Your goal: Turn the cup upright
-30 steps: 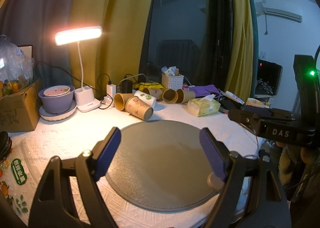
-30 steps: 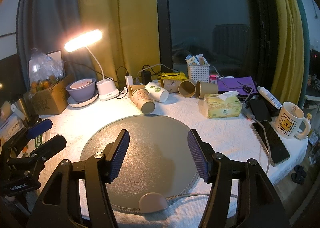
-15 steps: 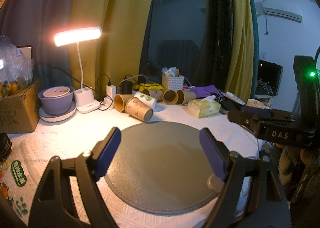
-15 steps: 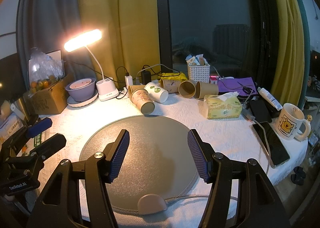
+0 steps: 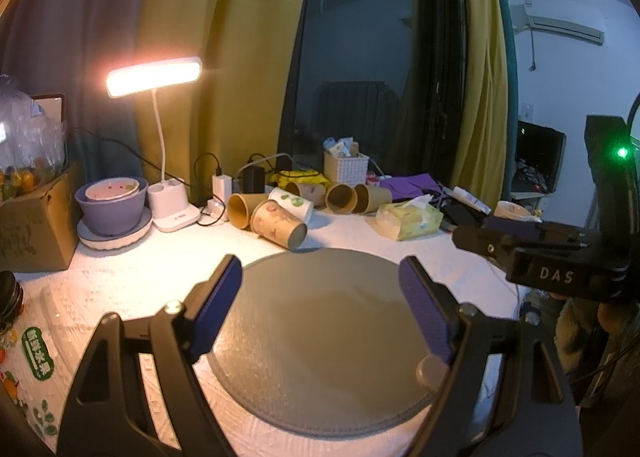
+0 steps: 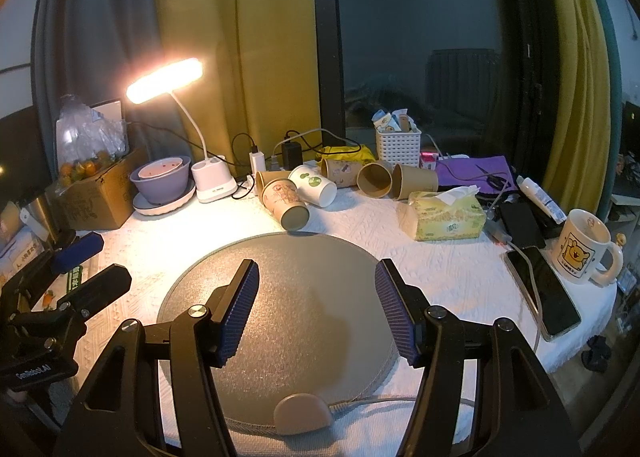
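L gripper: jaws wide, nothing between them, hovering over the round grey mat. R gripper: jaws wide too, empty, above the same mat; beige tab w/ cable on the mat edge at 6 o'clock in R wrist view.

Task cup: patterned paper cup lying on its side on the white worktop, at 12 o'clock just beyond the mat's far rim, base pointing toward the cameras. Cannot tell if it touches the mat. Well apart from both grippers.

Behind it, all on their sides: white cup w/ green print just beside at 1 o'clock, brown cup at 11 o'clock, 3 more brown cups further toward 1 o'clock.

Other items, R wrist view: desk lamp lit at 10 o'clock; purple bowl on a plate beside the lamp base; tissue box at 2 o'clock; mug and phone at 3 o'clock; white basket at the back.
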Tool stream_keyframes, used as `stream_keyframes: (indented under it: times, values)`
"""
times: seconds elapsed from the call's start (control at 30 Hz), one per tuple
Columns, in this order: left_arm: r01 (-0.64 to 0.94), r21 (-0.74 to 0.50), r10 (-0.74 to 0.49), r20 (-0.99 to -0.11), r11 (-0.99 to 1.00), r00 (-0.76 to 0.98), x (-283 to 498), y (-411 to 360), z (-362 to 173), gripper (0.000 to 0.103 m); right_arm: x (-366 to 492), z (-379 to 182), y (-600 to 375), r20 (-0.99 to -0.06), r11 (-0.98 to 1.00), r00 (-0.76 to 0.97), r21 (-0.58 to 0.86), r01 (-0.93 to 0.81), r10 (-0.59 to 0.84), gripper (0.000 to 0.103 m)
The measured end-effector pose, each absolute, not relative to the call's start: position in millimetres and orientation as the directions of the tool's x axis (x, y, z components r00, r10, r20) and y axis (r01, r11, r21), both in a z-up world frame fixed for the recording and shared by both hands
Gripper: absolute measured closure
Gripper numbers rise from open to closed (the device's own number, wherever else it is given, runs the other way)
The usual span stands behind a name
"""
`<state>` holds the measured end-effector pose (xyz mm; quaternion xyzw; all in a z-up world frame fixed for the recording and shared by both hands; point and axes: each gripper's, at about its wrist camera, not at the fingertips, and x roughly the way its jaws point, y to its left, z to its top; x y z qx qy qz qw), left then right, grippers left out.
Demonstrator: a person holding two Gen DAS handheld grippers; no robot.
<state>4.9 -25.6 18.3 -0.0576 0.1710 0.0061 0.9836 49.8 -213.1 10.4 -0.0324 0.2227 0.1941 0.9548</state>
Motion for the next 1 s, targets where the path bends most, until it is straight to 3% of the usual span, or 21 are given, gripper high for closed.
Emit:
stream_keyframes:
  times: [0.33,1.0]
  values:
    - [-0.036,-0.096,0.000,-0.349,0.995,0.937,30,-26,23,0.021,64,8,-216,-0.453,0.923,0.818,0.026,-0.384,0.354,0.039]
    - [-0.073,-0.152,-0.018,-0.524,0.986,0.851,155,-1,12,0.021,172,8,-217,-0.516,0.929,0.790,0.029,-0.368,0.330,0.039]
